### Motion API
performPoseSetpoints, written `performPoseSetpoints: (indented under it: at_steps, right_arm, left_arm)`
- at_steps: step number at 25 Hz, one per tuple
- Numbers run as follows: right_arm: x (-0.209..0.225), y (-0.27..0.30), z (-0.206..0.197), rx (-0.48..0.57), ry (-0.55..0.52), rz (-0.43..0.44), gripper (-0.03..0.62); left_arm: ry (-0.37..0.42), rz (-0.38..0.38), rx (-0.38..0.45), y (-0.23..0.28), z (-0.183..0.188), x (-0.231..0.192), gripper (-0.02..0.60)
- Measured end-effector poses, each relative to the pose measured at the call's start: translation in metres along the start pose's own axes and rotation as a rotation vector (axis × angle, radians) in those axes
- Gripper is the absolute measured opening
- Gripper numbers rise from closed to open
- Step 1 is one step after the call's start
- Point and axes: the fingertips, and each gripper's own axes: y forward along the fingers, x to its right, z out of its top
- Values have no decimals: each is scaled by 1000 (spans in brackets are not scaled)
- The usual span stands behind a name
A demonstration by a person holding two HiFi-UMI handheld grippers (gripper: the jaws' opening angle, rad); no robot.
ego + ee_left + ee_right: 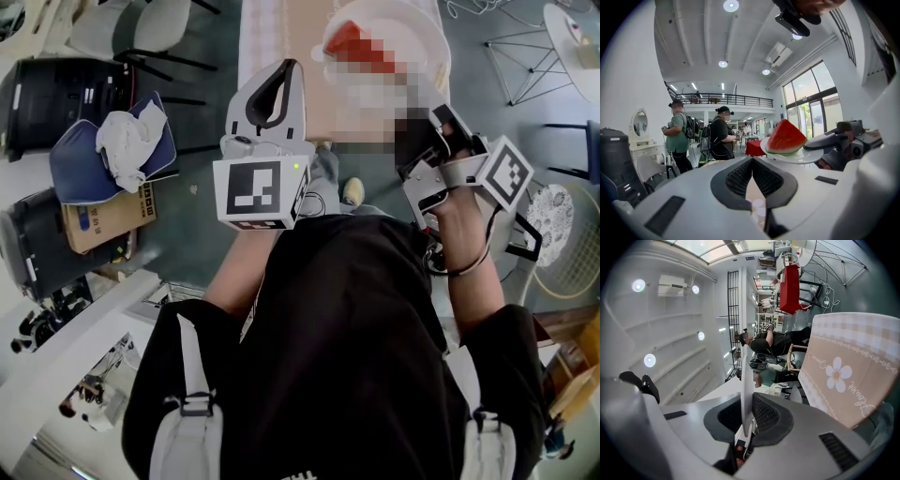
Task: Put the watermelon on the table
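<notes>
While right gripper [746, 414] clamps plate [746, 378], watermelon [786, 137] aboard, left gripper [752, 169] closed, empty

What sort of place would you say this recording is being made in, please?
Probably a large open hall or studio: a high ceiling with round lights, a railed mezzanine and tall windows.
</notes>
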Motion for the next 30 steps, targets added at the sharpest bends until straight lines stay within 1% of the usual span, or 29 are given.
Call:
performPoseSetpoints:
  at_steps: [16, 30]
  right_arm:
    - [13, 62, 43, 38, -4, -18, 32]
    - [19, 91, 61, 59, 5, -30, 32]
  left_arm:
    - [-9, -50, -23, 72, -1, -43, 12]
    - [-14, -105, -32, 117, 2, -57, 12]
